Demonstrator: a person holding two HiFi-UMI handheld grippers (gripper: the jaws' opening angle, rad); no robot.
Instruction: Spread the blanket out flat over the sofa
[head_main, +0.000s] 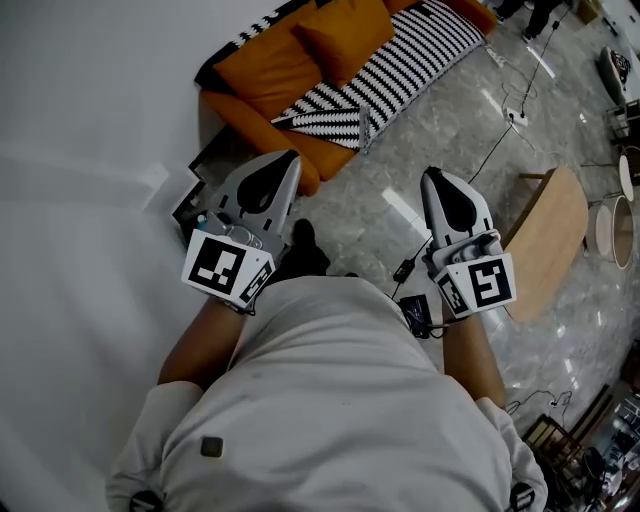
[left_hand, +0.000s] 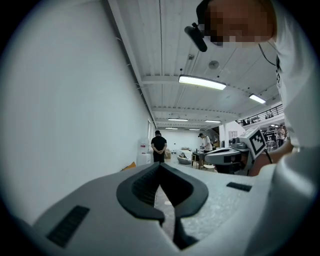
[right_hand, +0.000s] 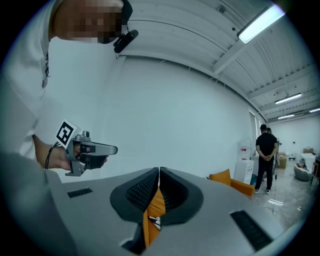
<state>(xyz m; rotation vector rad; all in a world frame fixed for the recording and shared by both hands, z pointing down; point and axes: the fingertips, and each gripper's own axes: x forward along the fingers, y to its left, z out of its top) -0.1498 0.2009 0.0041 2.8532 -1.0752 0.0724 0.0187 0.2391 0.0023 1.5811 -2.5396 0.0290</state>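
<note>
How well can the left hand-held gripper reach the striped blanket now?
Probably not yet: the left hand-held gripper is apart from the striped blanket on the sofa, floor between. Nothing seems to block a step closer.

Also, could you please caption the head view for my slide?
Left gripper and right gripper, both shut and empty, held before the orange sofa bearing a striped blanket.

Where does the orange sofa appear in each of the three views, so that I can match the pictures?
Head view: orange sofa at top centre, with the striped blanket on it.
Left gripper view: only a small orange sliver left of centre, probably its corner.
Right gripper view: lower right, and through the gap below the right claw tips.
Shared landmark: the white wall beside the sofa, in all three views.
</note>
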